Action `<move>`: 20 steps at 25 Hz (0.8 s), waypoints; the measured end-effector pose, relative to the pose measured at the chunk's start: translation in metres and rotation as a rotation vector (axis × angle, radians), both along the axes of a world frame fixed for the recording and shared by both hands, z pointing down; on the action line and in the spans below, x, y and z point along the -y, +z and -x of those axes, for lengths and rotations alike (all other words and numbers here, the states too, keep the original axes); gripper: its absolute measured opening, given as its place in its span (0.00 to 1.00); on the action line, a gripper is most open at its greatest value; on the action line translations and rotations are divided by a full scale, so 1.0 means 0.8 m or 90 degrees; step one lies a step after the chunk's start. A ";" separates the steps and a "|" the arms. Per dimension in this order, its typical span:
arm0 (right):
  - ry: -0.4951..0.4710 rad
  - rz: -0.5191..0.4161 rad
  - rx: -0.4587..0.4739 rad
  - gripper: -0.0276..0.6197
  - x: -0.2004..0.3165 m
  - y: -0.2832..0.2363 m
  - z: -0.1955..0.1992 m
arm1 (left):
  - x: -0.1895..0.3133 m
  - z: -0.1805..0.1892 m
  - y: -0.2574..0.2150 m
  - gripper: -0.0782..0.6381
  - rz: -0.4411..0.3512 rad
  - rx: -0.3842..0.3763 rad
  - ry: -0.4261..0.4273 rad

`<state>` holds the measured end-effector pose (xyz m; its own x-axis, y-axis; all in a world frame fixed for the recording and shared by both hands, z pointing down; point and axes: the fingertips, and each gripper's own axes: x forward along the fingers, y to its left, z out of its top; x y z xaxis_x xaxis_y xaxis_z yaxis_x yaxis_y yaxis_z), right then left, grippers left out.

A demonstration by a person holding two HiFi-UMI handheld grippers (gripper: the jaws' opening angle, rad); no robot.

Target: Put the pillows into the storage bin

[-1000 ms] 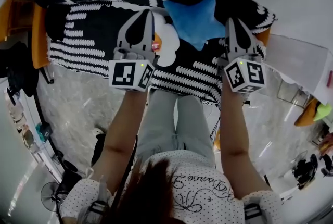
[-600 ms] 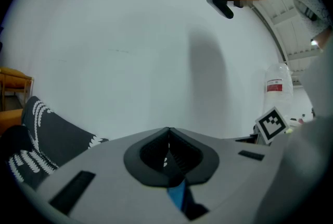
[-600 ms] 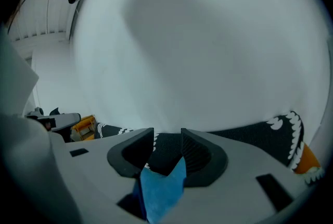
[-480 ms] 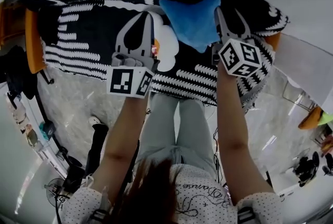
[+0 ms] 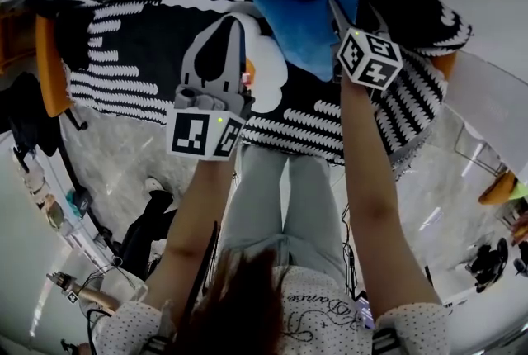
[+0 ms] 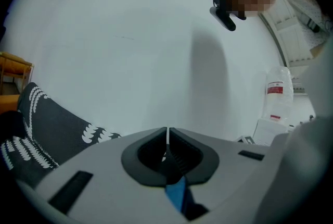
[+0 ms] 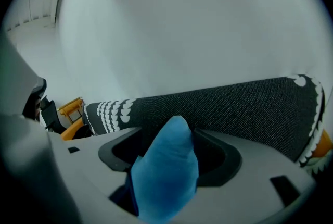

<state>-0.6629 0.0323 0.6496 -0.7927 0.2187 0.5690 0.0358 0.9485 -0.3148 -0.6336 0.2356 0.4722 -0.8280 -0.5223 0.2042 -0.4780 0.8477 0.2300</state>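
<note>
Head view, blue star pillow [image 5: 307,31]: lies on the storage bin [image 5: 124,56], toward its far side; one star arm runs up betw. the tips of your right gripper [image 5: 355,13].
R jaws: have just been opening and now stand spread. Right gripper view shows the pillow's blue arm [image 7: 166,176] betw. them w/ dark gap on either side, so the pads aren't pressing it.
R pose: tilted down over the pillow, marker cube [image 5: 370,58] toward you.
White pillow [image 5: 268,68]: rounded, w/ a small orange patch on its left edge. It sits just beside the blue one, nearer you; touching or overlapping, can't tell which.
Left gripper [image 5: 237,18]: held over the bin, tips at the white pillow's far-left edge in head view.
L jaws: pressed together in left gripper view, nothing seen pinched. A blue sliver shows low behind them; can't tell what it is.
L aim: about level, at a white wall [image 6: 130,51].
Bin: black fabric w/ rows of white scallops; its rolled rim crosses right gripper view behind the jaws.
Around bin: orange frame [image 5: 45,56] at its left end, pale marble-look floor [image 5: 107,155] below.
You: legs in light trousers [image 5: 272,188] close against the bin's near side.
Far right, left gripper view: clear bottle w/ red label [image 6: 276,95].
</note>
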 end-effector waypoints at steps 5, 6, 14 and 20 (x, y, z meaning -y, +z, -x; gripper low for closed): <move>-0.007 -0.026 -0.045 0.51 -0.010 0.034 0.006 | -0.006 -0.004 0.004 0.12 -0.013 -0.002 0.007; -0.009 -0.028 -0.047 0.47 -0.016 0.037 0.006 | -0.012 -0.003 0.006 0.12 -0.012 -0.001 0.007; 0.022 -0.008 -0.006 0.24 -0.014 -0.019 -0.042 | -0.015 -0.014 -0.023 0.12 0.004 0.007 0.003; 0.044 -0.005 0.036 0.22 -0.050 -0.080 -0.091 | -0.060 -0.015 -0.046 0.12 -0.001 0.026 0.005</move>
